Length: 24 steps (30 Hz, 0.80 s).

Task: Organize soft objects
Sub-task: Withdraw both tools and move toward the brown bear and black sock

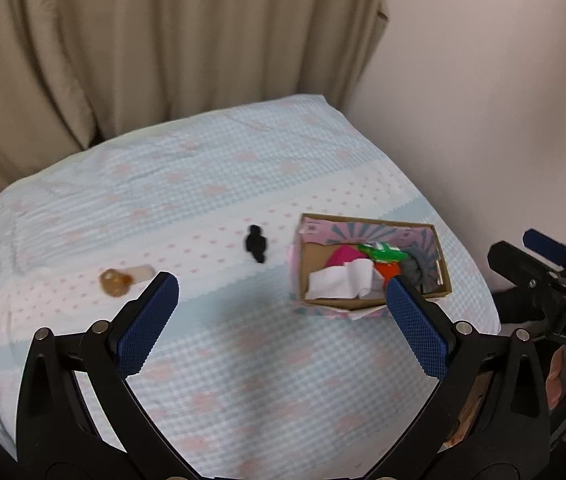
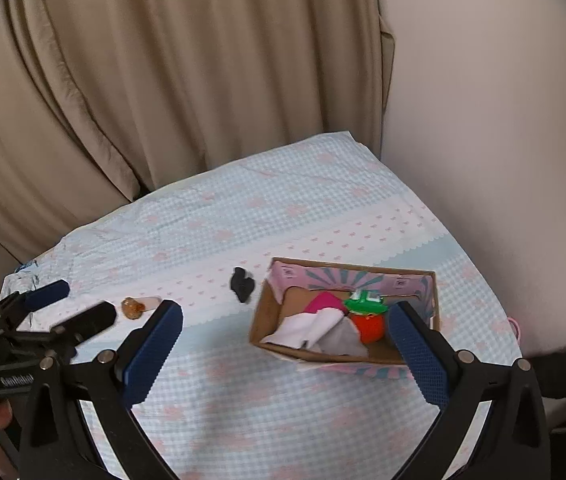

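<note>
Inside cardboard box (image 2: pixel 261 322): white cloth (image 2: pixel 311 330), strawberry toy (image 2: pixel 367 322), both tongs spread, empty.

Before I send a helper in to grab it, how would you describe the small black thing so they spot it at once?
On the checked bedcover stands an open cardboard box of soft items. Just left of it, apart from it, the small black thing lies loose on the cover. It is the only dark lump there; the amber piece farther left is pale and translucent.
</note>
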Available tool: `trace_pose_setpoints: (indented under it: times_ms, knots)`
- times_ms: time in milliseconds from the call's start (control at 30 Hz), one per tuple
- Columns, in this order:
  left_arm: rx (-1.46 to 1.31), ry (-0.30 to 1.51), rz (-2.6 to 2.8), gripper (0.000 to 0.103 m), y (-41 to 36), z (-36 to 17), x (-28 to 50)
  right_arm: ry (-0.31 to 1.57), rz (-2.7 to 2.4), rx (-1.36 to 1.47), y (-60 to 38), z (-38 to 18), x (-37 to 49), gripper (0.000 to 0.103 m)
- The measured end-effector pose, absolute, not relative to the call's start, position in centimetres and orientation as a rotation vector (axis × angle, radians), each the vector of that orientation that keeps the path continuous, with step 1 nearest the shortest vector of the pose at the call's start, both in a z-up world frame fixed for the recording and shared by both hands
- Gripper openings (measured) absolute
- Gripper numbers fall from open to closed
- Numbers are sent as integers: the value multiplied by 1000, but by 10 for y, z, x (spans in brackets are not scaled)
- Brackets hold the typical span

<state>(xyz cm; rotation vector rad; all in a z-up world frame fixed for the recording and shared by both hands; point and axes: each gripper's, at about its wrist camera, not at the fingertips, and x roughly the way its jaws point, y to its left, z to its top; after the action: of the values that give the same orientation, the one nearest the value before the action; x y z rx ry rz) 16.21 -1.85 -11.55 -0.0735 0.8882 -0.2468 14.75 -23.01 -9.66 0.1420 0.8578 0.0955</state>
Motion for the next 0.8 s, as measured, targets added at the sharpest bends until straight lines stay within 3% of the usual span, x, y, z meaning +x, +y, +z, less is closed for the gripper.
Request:
trace_pose_setpoints:
  times_ms: [500,800]
  knots:
    - [-84,759,-156,103,127,-116,109,824,75,174,-125,-114,118,103]
    - [-42,789,-167,103,189,-184,156,825,72,178,-65,-162,142,103]
